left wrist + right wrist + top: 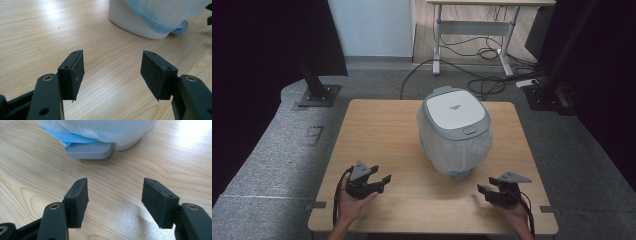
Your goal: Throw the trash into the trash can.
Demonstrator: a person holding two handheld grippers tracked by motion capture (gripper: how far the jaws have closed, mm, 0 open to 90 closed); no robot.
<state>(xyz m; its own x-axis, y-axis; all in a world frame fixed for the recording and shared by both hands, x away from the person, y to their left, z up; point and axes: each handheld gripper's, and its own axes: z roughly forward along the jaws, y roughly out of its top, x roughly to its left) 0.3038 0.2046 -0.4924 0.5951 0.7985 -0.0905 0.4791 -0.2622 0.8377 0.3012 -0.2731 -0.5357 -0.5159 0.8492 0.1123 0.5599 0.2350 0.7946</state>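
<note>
While the pedal bin [454, 131] stands mid-table [377, 125], clear wood is seen around it. The left gripper [382, 181] and right gripper [485, 190] are held agape, empty, near the bin.

Grey carpet [267, 150], wooden table [382, 130]; white desk [472, 25] behind (cables [472, 75] beneath)

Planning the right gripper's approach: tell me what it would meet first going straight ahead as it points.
Probably the grey foot pedal at the base of the bin; the right gripper is open, with bare table before the pedal, though depth is unclear.
</note>
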